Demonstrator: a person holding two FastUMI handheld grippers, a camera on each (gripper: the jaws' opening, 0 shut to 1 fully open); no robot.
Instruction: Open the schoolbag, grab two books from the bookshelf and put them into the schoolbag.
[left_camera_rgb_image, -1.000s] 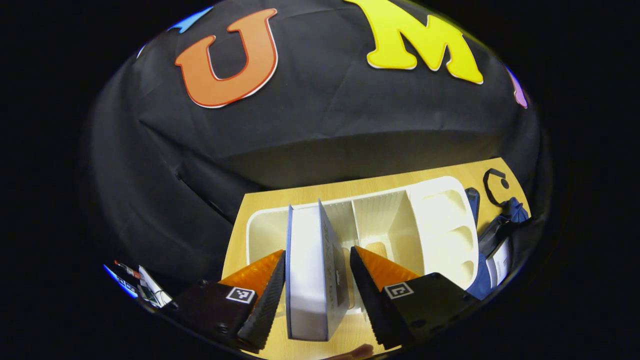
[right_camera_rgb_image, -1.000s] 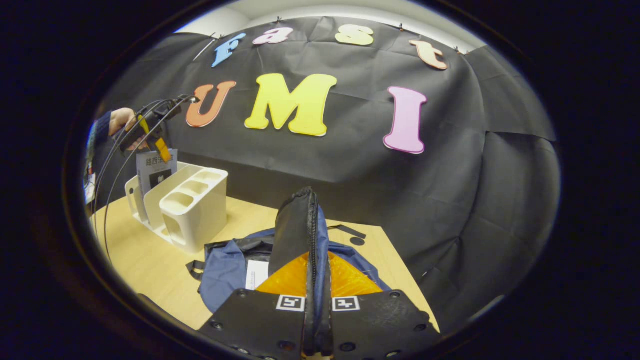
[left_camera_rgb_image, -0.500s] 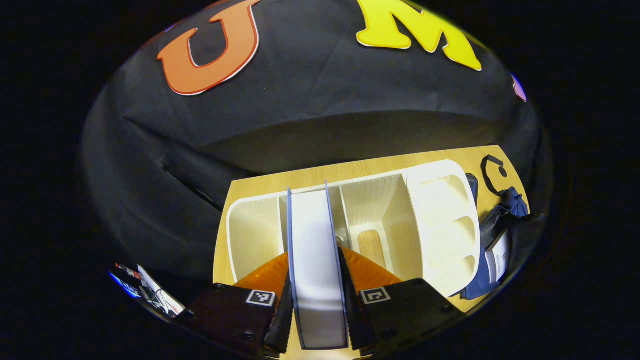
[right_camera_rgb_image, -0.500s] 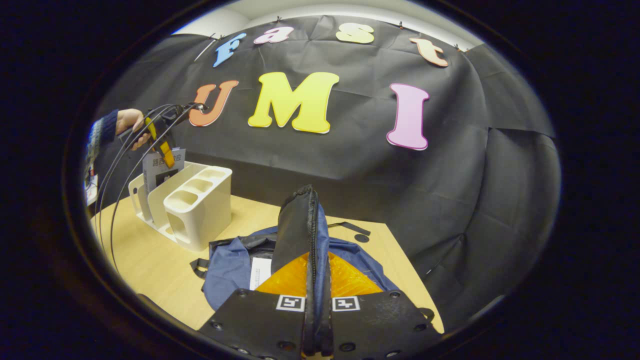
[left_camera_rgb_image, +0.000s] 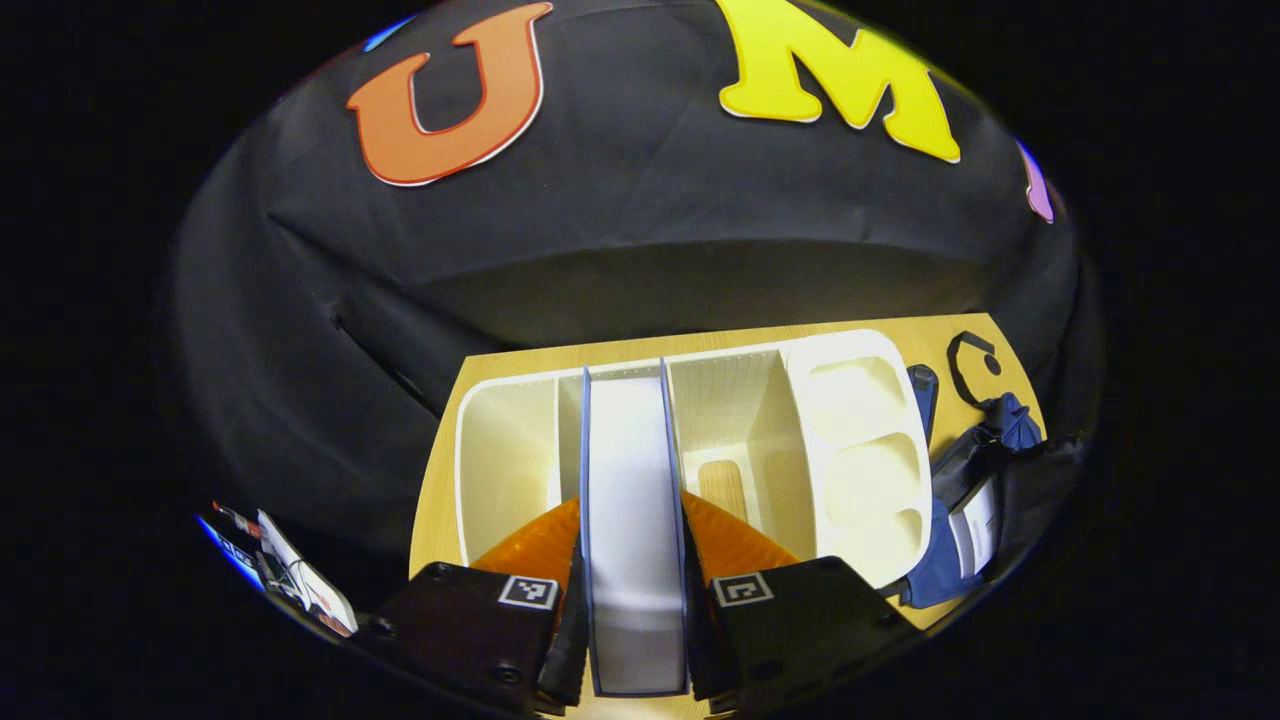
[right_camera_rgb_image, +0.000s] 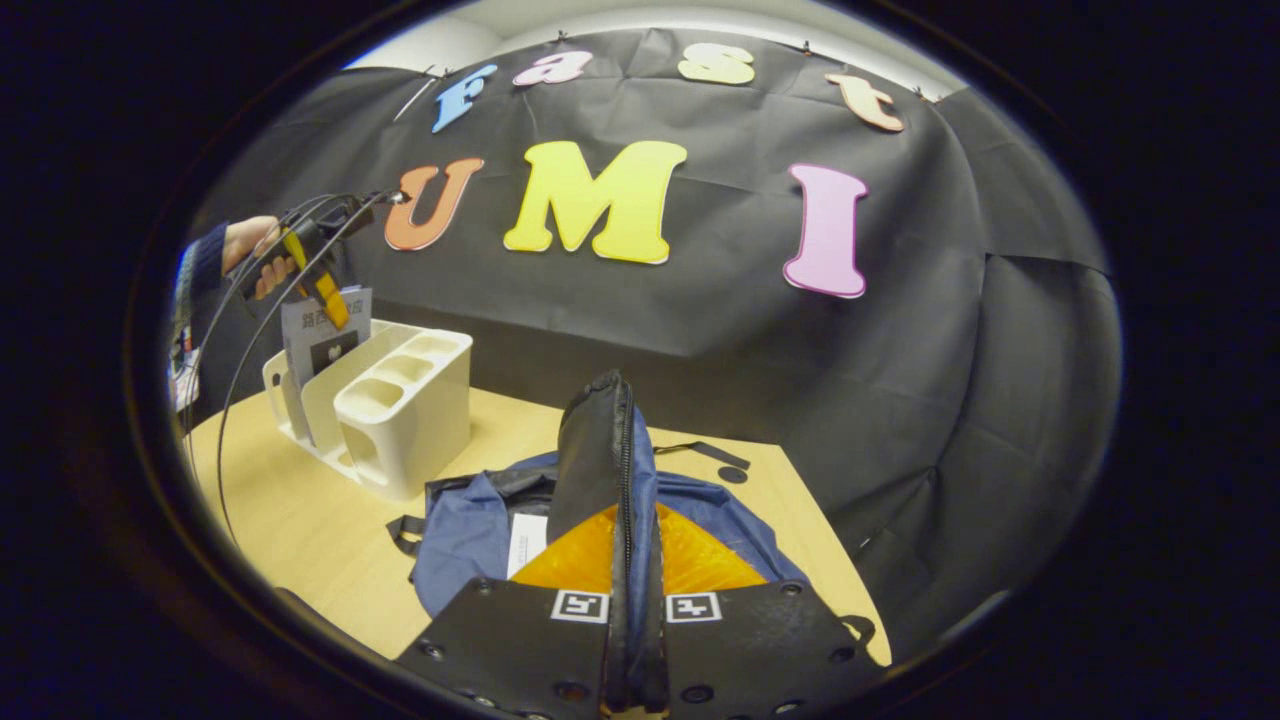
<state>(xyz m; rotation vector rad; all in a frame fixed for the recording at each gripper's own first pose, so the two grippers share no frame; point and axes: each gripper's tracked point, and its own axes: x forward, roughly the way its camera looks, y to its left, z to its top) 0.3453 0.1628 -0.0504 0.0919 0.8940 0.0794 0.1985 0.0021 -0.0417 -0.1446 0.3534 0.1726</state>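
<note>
L gripper (left_camera_rgb_image: 633, 640) clamped on book (left_camera_rgb_image: 632, 520) edges to pull it from bookshelf (left_camera_rgb_image: 850, 400). R gripper (right_camera_rgb_image: 630, 640) pinches schoolbag (right_camera_rgb_image: 470, 530) flap (right_camera_rgb_image: 595, 450) upright, so opening is accessible.

Both pictures are sharp in the middle and bend a lot at the round edges. The wooden table (right_camera_rgb_image: 300, 520) looks bright, and the far corners are dim.
</note>
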